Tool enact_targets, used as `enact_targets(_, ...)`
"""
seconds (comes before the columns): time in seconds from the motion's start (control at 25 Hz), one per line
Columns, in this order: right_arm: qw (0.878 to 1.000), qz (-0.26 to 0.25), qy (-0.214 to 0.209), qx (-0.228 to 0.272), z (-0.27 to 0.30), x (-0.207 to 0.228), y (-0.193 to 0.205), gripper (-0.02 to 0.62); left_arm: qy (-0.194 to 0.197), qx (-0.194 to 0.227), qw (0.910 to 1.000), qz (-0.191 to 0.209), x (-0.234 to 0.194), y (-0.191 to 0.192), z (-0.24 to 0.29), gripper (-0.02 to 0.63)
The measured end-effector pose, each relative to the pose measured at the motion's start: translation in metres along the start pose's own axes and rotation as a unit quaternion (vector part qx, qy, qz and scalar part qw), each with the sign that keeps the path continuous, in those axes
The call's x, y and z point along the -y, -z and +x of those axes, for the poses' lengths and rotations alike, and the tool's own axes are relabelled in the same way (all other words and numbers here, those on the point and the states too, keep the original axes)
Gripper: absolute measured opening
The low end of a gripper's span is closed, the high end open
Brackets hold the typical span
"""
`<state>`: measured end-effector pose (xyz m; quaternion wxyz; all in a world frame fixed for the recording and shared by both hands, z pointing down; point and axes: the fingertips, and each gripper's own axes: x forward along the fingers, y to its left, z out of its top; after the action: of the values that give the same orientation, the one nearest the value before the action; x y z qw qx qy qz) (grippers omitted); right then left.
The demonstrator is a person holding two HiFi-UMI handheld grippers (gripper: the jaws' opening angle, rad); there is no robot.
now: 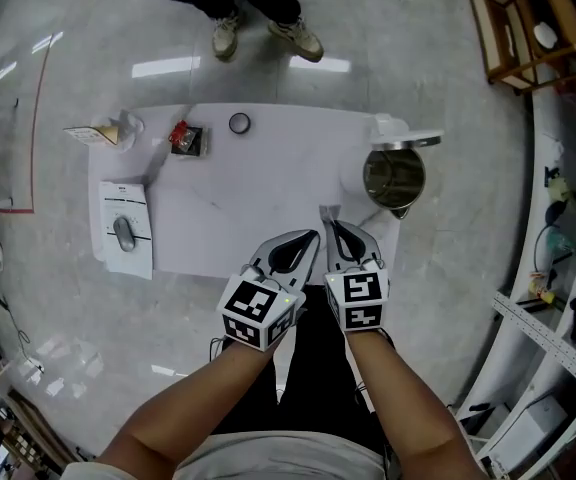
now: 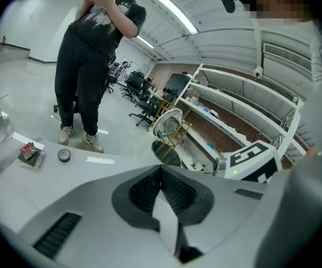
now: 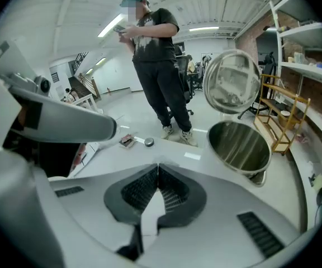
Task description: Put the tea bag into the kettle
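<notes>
So the right gripper [image 1: 330,224] has its tongs pressed together, and in the head view a small greyish tab pokes out past the tips. I'm reading that as the tea bag [image 1: 329,211], pinched right at its edge. The left gripper [image 1: 313,236] is also pressed together with nothing I can see in it, and it sits just beside the right one over the near edge of the table [image 1: 218,218].

The kettle [image 1: 420,168] stands on the right end of the table with its lid [image 1: 408,142] flipped up, so the mouth is wide open. From the right gripper view it's ahead and off to the right.

My take on doing this bit well:
- carry the bag across high enough to clear the rim, because a thin bag that snags will likely slip out of such a shallow pinch
- don't loosen the squeeze until the tips are over the middle of the opening, away from the lid side
- get the bag hanging straight down before letting go, so it drops inside and doesn't drape over the rim
- hold the left gripper back so it doesn't bump the kettle

The red packet [image 1: 185,138] and the little ring [image 1: 239,123] at the far edge are well out of the way
</notes>
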<state>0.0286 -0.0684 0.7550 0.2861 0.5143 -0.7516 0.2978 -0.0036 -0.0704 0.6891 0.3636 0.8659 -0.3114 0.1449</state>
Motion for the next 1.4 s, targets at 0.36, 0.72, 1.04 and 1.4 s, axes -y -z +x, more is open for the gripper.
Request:
enact_targets(0.36, 0.998, -0.001, 0.025, 0.054, -0.083, -0.015, -0.059, 0.011, 0.018, 0.010, 0.9995, 0.025, 0.042, -0.039, -0.043, 0.009)
enact_targets(0.72, 0.989, -0.002, 0.050, 0.140, -0.195, -0.030, -0.130, 0.011, 0.074, 0.041, 0.9915, 0.099, 0.115, -0.111, -0.089, 0.009)
enact_targets(1.04, 0.970, 0.007, 0.095, 0.223, -0.279, -0.044, -0.174, 0.011, 0.120, 0.076, 0.9789, 0.147, 0.171, -0.168, -0.131, 0.009)
enact_targets(1.4, 0.947, 0.016, 0.155, 0.280, -0.354, -0.061, -0.196, 0.011, 0.166, 0.098, 0.9658, 0.173, 0.222, -0.193, -0.184, 0.009)
